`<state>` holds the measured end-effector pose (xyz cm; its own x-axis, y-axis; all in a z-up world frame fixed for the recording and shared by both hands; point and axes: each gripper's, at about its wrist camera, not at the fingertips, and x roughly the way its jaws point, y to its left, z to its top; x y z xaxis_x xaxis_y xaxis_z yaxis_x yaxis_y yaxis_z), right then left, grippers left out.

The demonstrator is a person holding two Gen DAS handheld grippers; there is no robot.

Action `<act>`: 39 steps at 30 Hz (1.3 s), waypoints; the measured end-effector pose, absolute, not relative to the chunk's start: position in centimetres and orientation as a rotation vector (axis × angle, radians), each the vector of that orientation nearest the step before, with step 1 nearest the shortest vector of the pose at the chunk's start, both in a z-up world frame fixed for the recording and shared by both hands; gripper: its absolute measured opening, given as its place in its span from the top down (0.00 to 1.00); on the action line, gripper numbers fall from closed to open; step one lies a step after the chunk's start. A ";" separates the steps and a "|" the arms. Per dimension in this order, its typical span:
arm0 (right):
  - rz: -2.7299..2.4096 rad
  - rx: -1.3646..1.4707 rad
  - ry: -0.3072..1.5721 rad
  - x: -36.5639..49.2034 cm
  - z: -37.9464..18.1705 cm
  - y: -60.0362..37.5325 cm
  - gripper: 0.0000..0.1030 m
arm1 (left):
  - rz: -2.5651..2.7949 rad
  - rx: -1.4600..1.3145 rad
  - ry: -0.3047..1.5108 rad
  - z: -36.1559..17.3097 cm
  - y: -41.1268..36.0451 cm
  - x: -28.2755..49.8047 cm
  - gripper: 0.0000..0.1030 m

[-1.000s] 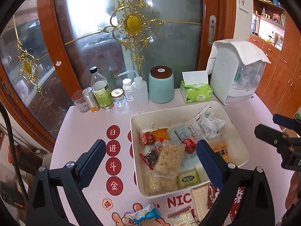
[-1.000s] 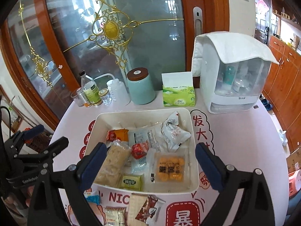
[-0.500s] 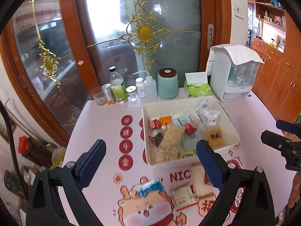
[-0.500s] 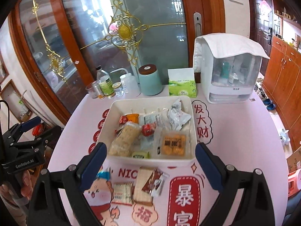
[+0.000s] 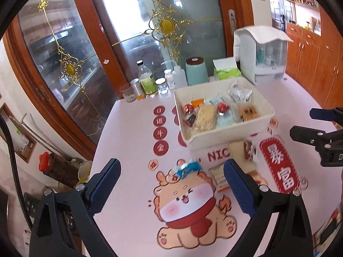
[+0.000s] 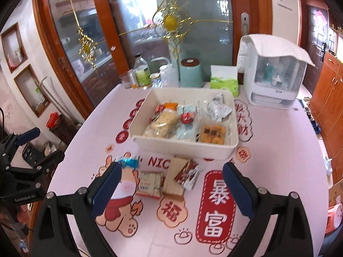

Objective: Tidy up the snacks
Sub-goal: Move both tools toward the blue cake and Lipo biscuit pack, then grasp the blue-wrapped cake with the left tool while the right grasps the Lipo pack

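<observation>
both my left gripper (image 5: 171,184) and right gripper (image 6: 171,184) gape empty at frame bottom, white tray (image 6: 182,145) of snacks mid-frame, three packets (image 6: 175,175) loose below it.

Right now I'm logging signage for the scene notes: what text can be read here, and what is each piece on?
"NIC", partly hidden by the white bin: tablecloth.
"暴富": red panel on the cloth.
"福": cloud badge on the cloth.
"日進斗金": red circles on the cloth.
"发大财": beside the bin.
Snack wrappers, bottle labels, tissue box: too blurred to read.
</observation>
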<state>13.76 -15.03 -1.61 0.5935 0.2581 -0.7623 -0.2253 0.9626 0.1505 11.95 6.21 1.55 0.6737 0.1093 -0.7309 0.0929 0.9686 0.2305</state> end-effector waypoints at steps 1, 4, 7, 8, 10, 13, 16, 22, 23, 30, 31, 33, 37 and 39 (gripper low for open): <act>0.279 0.032 0.903 13.5 -2.2 -14.5 0.07 | 0.001 0.263 0.840 1.4 6.5 12.0 0.07; 0.265 0.006 0.926 13.1 -3.7 -13.4 0.07 | -0.028 0.280 0.864 0.6 7.6 12.9 0.07; 0.244 -0.017 0.943 13.1 -5.2 -12.4 0.07 | -0.057 0.289 0.903 -1.0 9.1 14.8 0.07; 0.233 -0.021 0.962 13.5 -6.2 -11.8 0.07 | -0.074 0.284 0.920 -1.7 9.7 15.6 0.07; 0.229 0.008 1.003 14.2 -7.7 -11.2 0.10 | -0.125 0.275 0.966 -3.4 10.9 17.5 0.07; 0.225 0.065 1.067 15.4 -10.1 -10.1 0.15 | -0.190 0.295 1.018 -6.1 11.9 19.7 0.07; 0.199 0.097 1.137 16.5 -13.3 -8.5 0.21 | -0.284 0.359 1.075 -10.0 12.2 22.0 0.07; 0.130 0.169 1.266 18.1 -19.3 -6.2 0.27 | -0.413 0.427 1.149 -16.3 11.1 25.5 0.07; 0.121 0.179 1.280 18.3 -19.9 -6.0 0.27 | -0.439 0.420 1.167 -17.5 10.8 26.2 0.07; 0.057 0.205 1.338 18.9 -22.9 -4.7 0.29 | -0.532 0.368 1.241 -22.1 9.5 28.5 0.19; 0.054 0.208 1.341 19.1 -23.1 -4.4 0.30 | -0.536 0.360 1.246 -22.5 9.4 28.7 0.22; 0.050 0.201 1.341 19.3 -23.3 -4.0 0.31 | -0.545 0.333 1.263 -23.3 9.4 29.1 0.27; 0.044 0.142 1.336 20.0 -23.7 -2.8 0.38 | -0.551 0.294 1.280 -24.2 9.6 29.6 0.38; 0.047 0.111 1.331 20.4 -23.5 -2.3 0.39 | -0.542 0.297 1.261 -24.2 9.7 29.6 0.42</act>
